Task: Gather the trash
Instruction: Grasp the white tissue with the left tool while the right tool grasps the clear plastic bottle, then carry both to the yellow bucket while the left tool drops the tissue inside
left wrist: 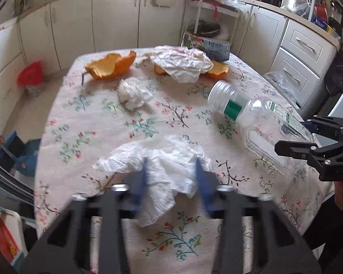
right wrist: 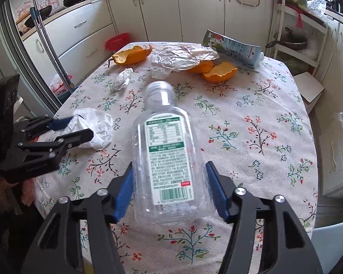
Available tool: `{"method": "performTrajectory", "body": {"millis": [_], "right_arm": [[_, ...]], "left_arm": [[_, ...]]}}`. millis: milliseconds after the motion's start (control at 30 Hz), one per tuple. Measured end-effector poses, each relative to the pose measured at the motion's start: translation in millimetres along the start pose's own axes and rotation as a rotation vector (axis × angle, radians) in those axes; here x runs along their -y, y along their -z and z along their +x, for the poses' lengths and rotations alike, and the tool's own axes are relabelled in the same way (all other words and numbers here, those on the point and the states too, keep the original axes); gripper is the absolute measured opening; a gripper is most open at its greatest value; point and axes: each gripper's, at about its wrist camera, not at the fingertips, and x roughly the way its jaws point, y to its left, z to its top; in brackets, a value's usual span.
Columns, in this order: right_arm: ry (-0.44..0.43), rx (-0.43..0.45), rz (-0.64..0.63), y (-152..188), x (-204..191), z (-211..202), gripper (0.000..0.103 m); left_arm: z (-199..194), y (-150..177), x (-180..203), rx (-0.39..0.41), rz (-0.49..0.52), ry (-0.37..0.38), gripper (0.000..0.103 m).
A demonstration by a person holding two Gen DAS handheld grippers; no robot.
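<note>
Early stage only. Grasping the bottle (right wrist: 164,150) with the right gripper (right wrist: 170,196), pinching the tissue (left wrist: 162,166) beside the bottle with the left gripper (left wrist: 171,178). Beyond the bottle, left to clear: orange peels (left wrist: 109,66), wrapper (left wrist: 183,64), carton (right wrist: 235,48).

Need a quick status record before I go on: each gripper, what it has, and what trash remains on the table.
left gripper: jaws around the crumpled paper towel, grip unclear
right gripper: jaws either side of the clear plastic bottle, contact unclear
bottle: lying down, uncapped, neck pointing away
left on tablecloth: small tissue wad, orange peels, wrinkled wrapper, flattened carton
bin: none seen
</note>
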Motion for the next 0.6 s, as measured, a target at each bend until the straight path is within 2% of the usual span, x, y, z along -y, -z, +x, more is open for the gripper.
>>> {"method": "performTrajectory", "body": {"millis": [67, 133, 400, 600], "right_arm": [[-0.004, 0.002, 0.011, -0.1, 0.8, -0.9, 0.055], [-0.044, 0.005, 0.048, 0.6, 4.6, -2.6, 0.054], [-0.23, 0.062, 0.25, 8.5, 18.5, -31.0, 0.054], [-0.379, 0.13, 0.373, 42.5, 7.0, -61.7, 0.054]], "left_arm": [[-1.7, 3.5, -0.3, 0.005, -0.032, 0.018, 0.01], [-7.6, 6.6, 2.8, 0.016, -0.044, 0.025, 0.006], [-74.4, 33.6, 22.7, 0.124, -0.069, 0.001, 0.006], [-125.9, 57.1, 36.4, 0.17, -0.083, -0.002, 0.005]]}}
